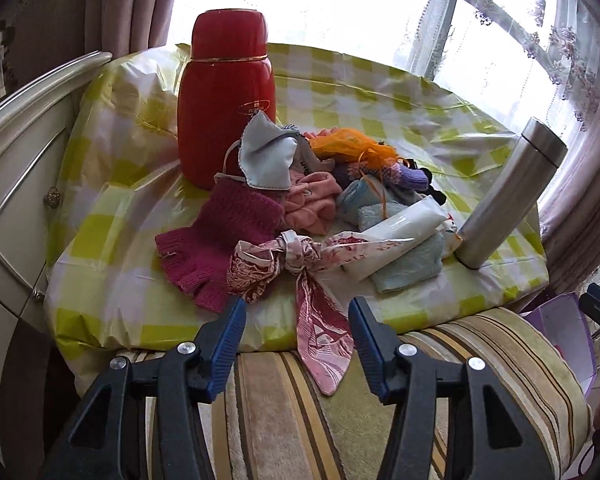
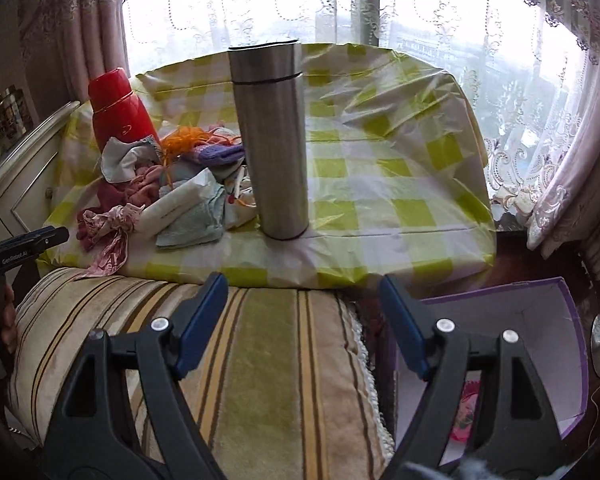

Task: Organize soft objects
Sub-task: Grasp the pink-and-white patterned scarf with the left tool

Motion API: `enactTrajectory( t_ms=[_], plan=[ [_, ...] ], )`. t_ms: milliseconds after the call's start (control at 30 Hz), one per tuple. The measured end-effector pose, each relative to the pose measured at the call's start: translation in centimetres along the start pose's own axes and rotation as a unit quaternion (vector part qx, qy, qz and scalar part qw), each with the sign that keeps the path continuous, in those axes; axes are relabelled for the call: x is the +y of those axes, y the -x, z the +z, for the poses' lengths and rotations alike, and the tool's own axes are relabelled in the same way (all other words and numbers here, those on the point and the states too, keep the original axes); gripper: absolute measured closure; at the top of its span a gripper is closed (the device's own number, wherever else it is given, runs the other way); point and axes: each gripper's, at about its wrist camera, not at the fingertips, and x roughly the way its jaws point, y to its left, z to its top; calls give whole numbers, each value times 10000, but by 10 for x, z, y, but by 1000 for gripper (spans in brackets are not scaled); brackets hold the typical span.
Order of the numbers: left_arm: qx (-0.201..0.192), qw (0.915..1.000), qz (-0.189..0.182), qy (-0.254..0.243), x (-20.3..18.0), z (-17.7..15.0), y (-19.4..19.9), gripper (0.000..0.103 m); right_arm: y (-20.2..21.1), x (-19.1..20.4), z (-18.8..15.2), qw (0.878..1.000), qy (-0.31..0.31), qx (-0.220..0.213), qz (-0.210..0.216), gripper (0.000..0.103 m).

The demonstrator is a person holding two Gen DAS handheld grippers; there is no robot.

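The pile of soft things (image 1: 300, 196) lies on the yellow-checked tablecloth (image 1: 380, 92) between the red thermos (image 1: 226, 96) and the steel flask (image 1: 508, 196) — a magenta knitted glove (image 1: 216, 236) at its near edge, a pale blue face mask (image 1: 266, 160) leaning against the thermos, orange netting (image 1: 352, 148) behind, a light blue washcloth (image 1: 410, 266) just beside the flask's foot. A pink patterned scarf (image 1: 300, 264), knotted in the middle, trails off the cloth's near edge onto the striped cushion (image 1: 284, 412). The left gripper (image 1: 298, 312) hangs over that trailing end, fingers spread apart with the scarf between them, holding nothing. The right gripper (image 2: 302, 286) is well away from the pile on the flask's other side — fingers wide apart and empty, above the cushion and a purple-edged box (image 2: 540, 312).
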Motion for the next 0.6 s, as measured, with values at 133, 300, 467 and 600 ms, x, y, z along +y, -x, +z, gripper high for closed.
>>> enactTrajectory(
  t_ms=[133,300,467,600],
  plan=[
    [226,9986,177,-448,-7,15,-24,49,-18,31,8,9989,439,122,123,23],
    [499,9903,542,-1179,-21,28,-61,49,-38,65,16,9948,957,223,260,23],
    [885,9791,811,-1639,-28,29,-95,54,-56,89,23,9916,1160,366,444,23],
    [1136,9736,824,-1799,-28,26,-115,77,-71,105,27,9884,1324,467,577,23]
  ],
)
